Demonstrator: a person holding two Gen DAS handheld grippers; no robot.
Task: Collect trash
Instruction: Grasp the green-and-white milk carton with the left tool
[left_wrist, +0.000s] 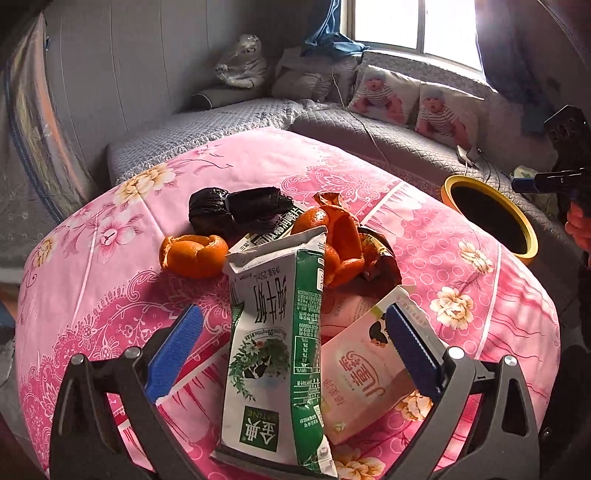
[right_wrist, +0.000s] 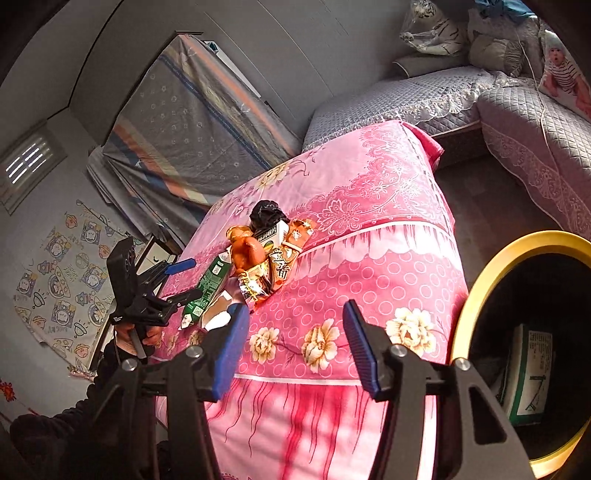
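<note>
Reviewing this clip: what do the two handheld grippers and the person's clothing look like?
Both the left gripper and right gripper have black angular frames with silver pivot bolts and flat blue ribbed pads. Seen from the right wrist, the left gripper carries a black boxy block on top above a black handle. The person's sleeve is dark. No cables or readable markings are visible on the grippers.

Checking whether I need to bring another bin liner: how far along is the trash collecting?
Early. Done: one green-and-white carton already lies in the yellow-rimmed bin. In hand: nothing held; the left gripper is open around the green milk carton, and the right gripper is open and empty beside the bin. Left on the pink tablecloth: orange peels, black bags, pink carton, snack wrapper.
</note>
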